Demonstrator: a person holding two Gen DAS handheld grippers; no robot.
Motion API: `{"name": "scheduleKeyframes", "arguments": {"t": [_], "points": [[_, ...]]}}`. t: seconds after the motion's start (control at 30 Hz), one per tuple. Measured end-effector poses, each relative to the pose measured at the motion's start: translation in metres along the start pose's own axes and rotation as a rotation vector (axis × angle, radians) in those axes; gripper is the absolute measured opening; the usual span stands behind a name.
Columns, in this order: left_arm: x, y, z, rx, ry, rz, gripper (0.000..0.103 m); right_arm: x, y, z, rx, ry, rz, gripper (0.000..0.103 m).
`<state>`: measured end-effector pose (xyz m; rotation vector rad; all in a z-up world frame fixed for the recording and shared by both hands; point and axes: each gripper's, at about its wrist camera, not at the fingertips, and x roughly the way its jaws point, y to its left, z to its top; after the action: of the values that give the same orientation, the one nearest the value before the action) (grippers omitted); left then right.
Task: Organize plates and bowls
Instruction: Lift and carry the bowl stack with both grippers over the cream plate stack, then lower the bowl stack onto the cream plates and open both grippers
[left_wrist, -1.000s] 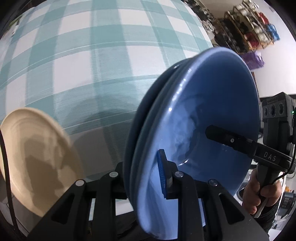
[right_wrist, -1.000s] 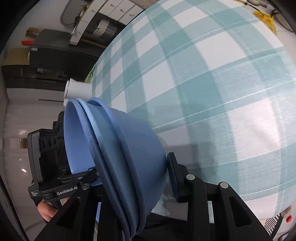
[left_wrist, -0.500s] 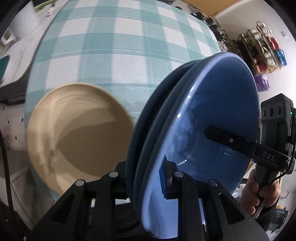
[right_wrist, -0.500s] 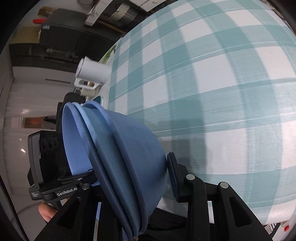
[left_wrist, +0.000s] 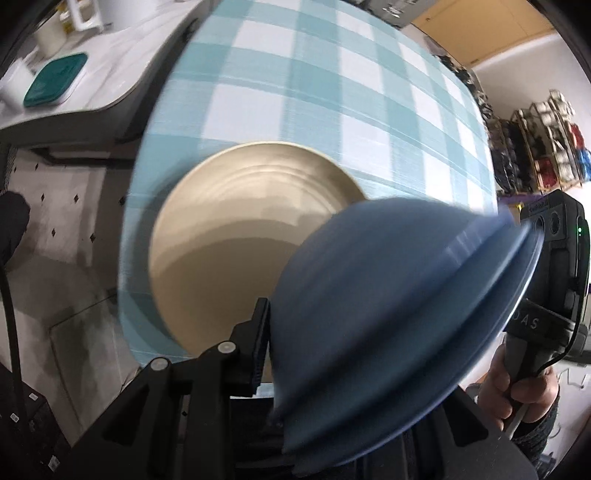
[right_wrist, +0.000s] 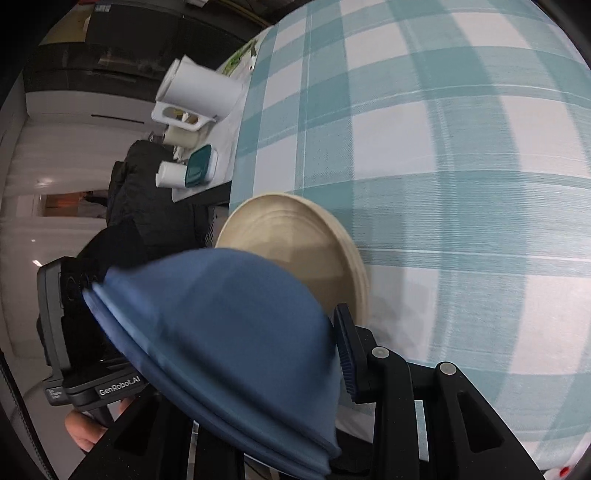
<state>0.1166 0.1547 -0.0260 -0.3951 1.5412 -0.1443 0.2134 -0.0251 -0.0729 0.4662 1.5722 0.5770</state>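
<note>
Left wrist view: we see the left gripper (left_wrist: 306, 354) clenched on the rim of the nested blue bowls (left_wrist: 388, 302), their outer wall toward the camera, rims tipped to the right. Only one finger (left_wrist: 260, 345) shows; the other is hidden behind the bowls. The right gripper (left_wrist: 546, 314) pinches the opposite rim, a hand (left_wrist: 517, 387) under its handle. A two-sided hold makes sense to us: the stack is wide and would swing from one pinch. The beige plate (left_wrist: 240, 236) lies flat near the corner of the checked tablecloth (left_wrist: 332, 92), bowls hanging just above its near edge. Blur is heavy, so bowl count is probably two or three.

Right wrist view: the right gripper (right_wrist: 332, 373) grasps the same stack (right_wrist: 229, 332), pad (right_wrist: 345, 354) against the outer wall. The plate (right_wrist: 295, 251) sits just beyond the bowls; the left gripper (right_wrist: 92, 354) is at far left. A white jug (right_wrist: 199, 92) and teal-lidded box (right_wrist: 199, 170) stand on a side counter.

Versus a second ago: the stack has rolled from rim-on, inside showing, to dome-up. The plate has gone from the frame's edge to centre, so we read this as a carry toward stacking on the plate.
</note>
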Motion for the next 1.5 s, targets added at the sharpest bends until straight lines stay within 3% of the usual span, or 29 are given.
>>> {"name": "scheduleKeyframes", "arguments": {"t": [0.2,0.4,0.7,0.87,0.93,1.0,1.3,1.5], "points": [[0.016,0.037,0.011,-0.113,0.046,-0.060,0.021,0.021,-0.005,0.015,0.033,0.035,0.000,0.027],[0.022,0.048,0.020,-0.111,0.062,-0.024,0.021,0.039,0.007,0.028,0.016,0.071,-0.023,0.026],[0.017,0.054,0.019,-0.106,0.060,-0.039,0.021,0.040,0.010,0.030,0.001,0.066,-0.022,0.026],[0.003,0.054,0.019,-0.121,0.004,-0.011,0.026,0.027,0.016,0.028,-0.053,0.010,-0.040,0.027],[-0.004,0.056,0.017,-0.134,-0.025,0.012,0.034,0.019,0.017,0.025,-0.076,-0.026,-0.053,0.030],[-0.013,0.058,0.014,-0.148,-0.064,0.037,0.049,0.009,0.019,0.019,-0.115,-0.066,-0.078,0.034],[-0.052,0.053,-0.010,-0.139,-0.227,0.075,0.050,-0.022,0.024,0.001,-0.218,-0.190,-0.099,0.037],[-0.056,0.053,-0.020,-0.145,-0.262,0.088,0.050,-0.031,0.022,-0.003,-0.217,-0.226,-0.075,0.037]]}}
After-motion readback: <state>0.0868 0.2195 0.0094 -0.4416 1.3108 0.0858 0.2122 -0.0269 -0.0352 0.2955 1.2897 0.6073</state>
